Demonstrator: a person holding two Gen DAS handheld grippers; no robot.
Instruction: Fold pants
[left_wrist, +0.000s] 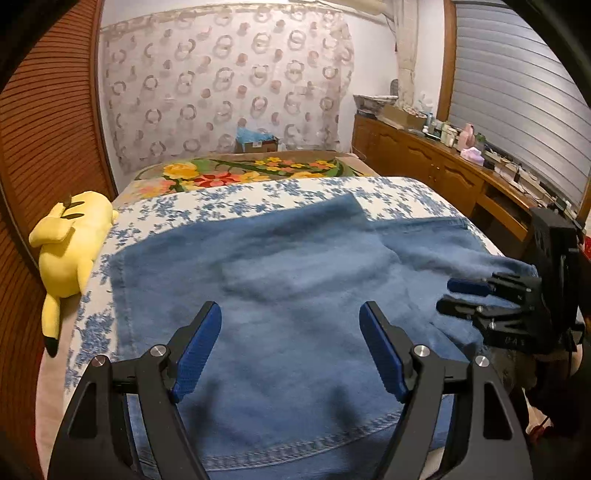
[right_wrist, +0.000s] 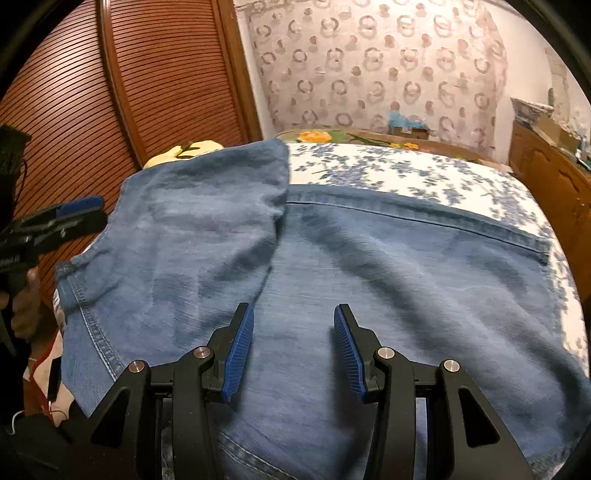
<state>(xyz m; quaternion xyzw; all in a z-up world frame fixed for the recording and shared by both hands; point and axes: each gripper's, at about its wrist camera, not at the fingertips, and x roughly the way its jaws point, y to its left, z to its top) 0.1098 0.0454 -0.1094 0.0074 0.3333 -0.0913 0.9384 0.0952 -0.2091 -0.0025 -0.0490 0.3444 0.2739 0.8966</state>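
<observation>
Nearest the lens, the left gripper stood with its jaws wide apart over the denim, nothing between the blue pads. The right gripper also had its jaws apart, though less widely, and hovered over the fabric with nothing pinched; in the left wrist view it showed at the right edge of the bed.

The pants lay spread across the near half of the bed, reaching almost to its right edge. One part was already folded over toward the left side, forming a doubled layer whose upper corner stood slightly raised rather than pressed flat. A stitched hem ran along the near edge in the left wrist view.

With neither claw holding anything, the folded flap was free to slide or spring back, and its lifted corner looked the likeliest spot to fall open. A grab taken from here might catch only the top layer and drag it off the one beneath, skewing the fold. Wrinkles ran through the flat panel toward the right edge, and folding over them would probably lock in a lumpy crease. Fabric close to the bed's edges could slip off if pulled that way. A yellow plush toy lay at the left edge, just beside the denim, where a sweeping fold might snag it.
</observation>
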